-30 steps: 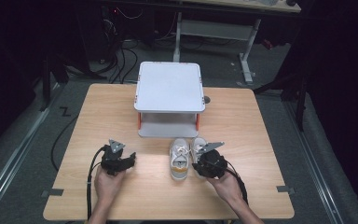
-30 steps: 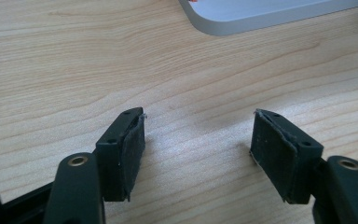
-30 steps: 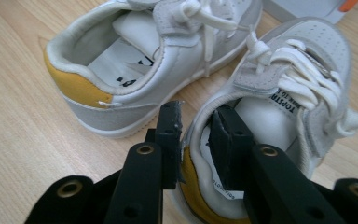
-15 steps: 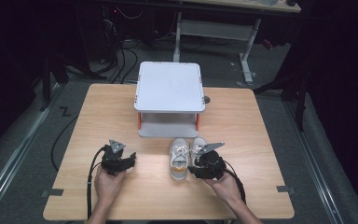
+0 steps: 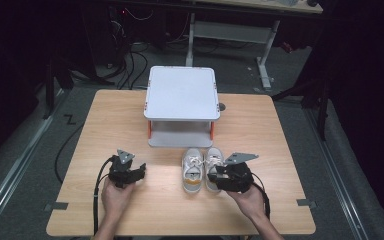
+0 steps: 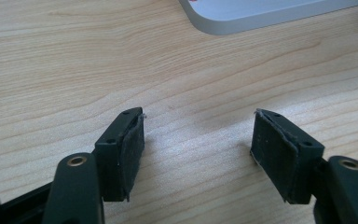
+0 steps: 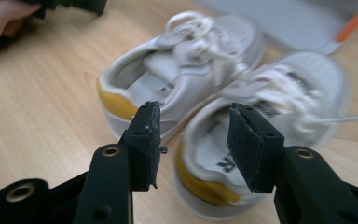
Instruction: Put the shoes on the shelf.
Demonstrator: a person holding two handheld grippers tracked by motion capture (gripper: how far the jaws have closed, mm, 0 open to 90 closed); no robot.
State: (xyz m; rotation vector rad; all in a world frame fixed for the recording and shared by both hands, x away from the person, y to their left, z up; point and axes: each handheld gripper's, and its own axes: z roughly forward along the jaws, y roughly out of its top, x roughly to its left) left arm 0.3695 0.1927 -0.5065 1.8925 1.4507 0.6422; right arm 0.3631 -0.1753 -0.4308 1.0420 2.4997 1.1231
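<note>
One pale wood-grain desk (image 5: 290,150) carries one white two-tier stand (image 5: 181,95) with orange posts. Just before it lie two white laced shoes (image 5: 202,167) with yellow heels, side by side. The right tool (image 7: 193,140), jaws just opened and gripping nothing, sits behind the right shoe's heel. The left tool (image 6: 198,140) gapes wide over bare wood.
</note>
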